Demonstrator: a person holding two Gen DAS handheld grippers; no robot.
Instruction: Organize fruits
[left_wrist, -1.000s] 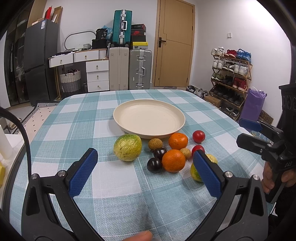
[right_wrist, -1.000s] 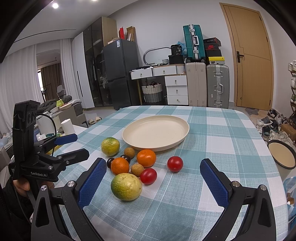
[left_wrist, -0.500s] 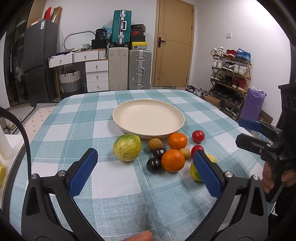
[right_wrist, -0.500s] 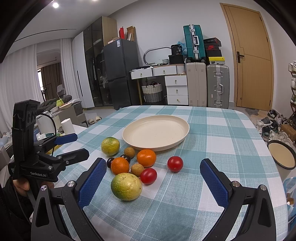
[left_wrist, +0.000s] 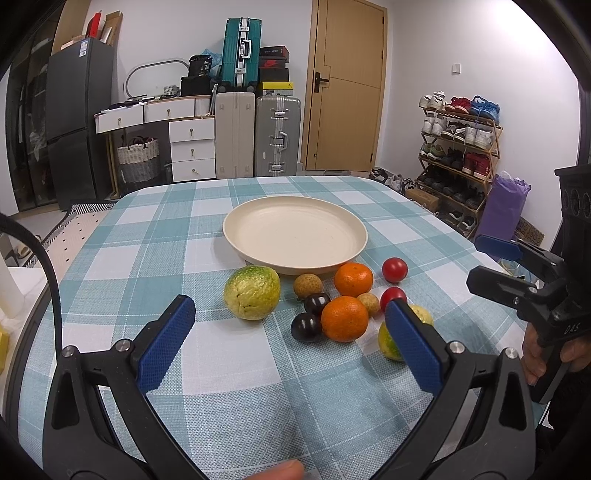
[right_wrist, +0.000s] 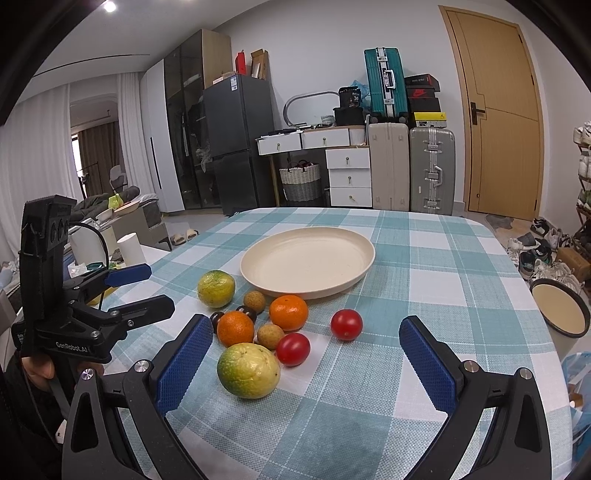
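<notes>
1. nothing much has shifted since a second ago: both grippers hang over the near edge of the checked table (left_wrist: 229, 373) as before, and the fruit lies where it lay
2. left gripper (left_wrist: 291, 334) has its blue fingers (left_wrist: 166, 347) spread wide, gripping nothing; a hand (right_wrist: 40, 369) holds it, seen from the right wrist
3. right gripper (right_wrist: 304, 363) is just as wide and bare
4. cream plate (left_wrist: 236, 236) sits mid-table with nothing on it
5. fruit is clustered just in front of the plate: a big yellow-green citrus (left_wrist: 252, 292), two oranges (left_wrist: 344, 318), two red tomatoes (left_wrist: 394, 269), two dark plums (left_wrist: 306, 326), two small brown longans (left_wrist: 308, 285) (the nearer ones touch each other)
6. second yellow-green citrus (right_wrist: 248, 370) lies nearest the right gripper, just beside its left finger
</notes>
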